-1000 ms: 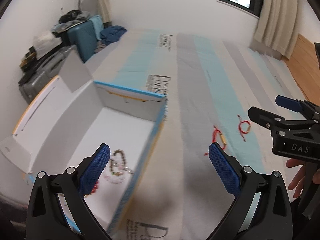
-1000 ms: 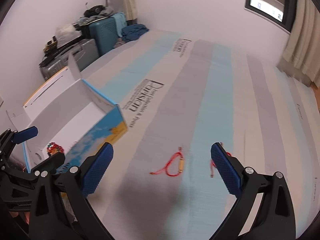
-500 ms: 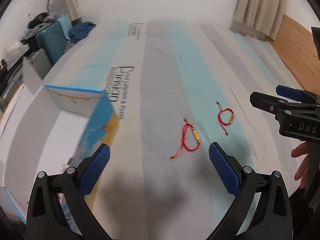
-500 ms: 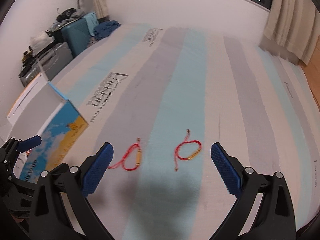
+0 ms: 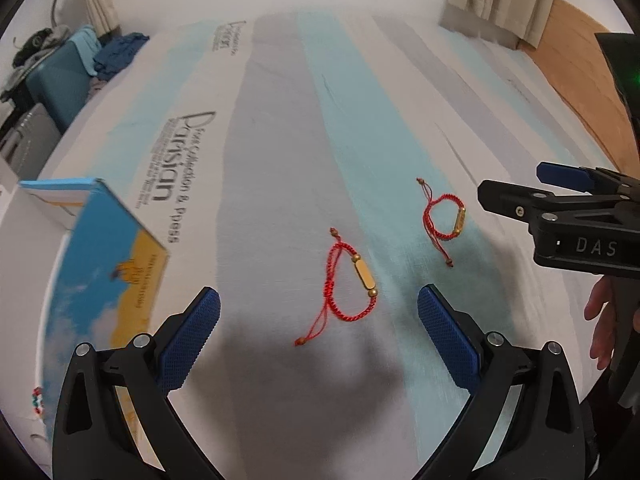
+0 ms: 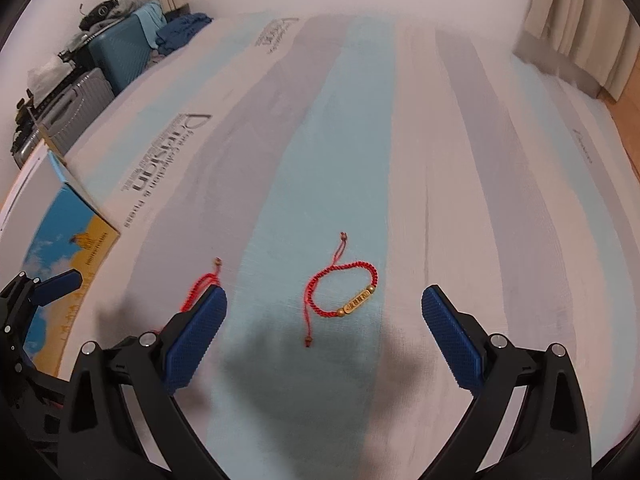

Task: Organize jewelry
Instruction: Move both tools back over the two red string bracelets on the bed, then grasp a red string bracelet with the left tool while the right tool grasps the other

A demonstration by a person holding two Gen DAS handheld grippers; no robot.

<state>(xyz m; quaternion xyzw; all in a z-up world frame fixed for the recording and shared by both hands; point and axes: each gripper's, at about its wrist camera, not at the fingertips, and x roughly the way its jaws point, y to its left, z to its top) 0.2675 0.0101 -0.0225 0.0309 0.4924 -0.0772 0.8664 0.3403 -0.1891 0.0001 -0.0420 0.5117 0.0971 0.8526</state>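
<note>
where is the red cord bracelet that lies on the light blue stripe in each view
Left wrist view: the red cord bracelet with a gold bar bead lies right of centre, beyond the right finger.
Right wrist view: it lies at centre, between the open fingers.
Shared landmark: the blue and yellow cardboard box at left.

Red braided-cord bracelet point(image 6: 345, 293), shiny gold bar; matt woven bedsheet point(image 6: 460, 184); glossy cardboard box point(image 5: 108, 264).

two red bracelets point(image 5: 352, 280) point(image 5: 446, 216), one box point(image 5: 108, 264), perhaps beads inside point(image 5: 37, 400)
</note>
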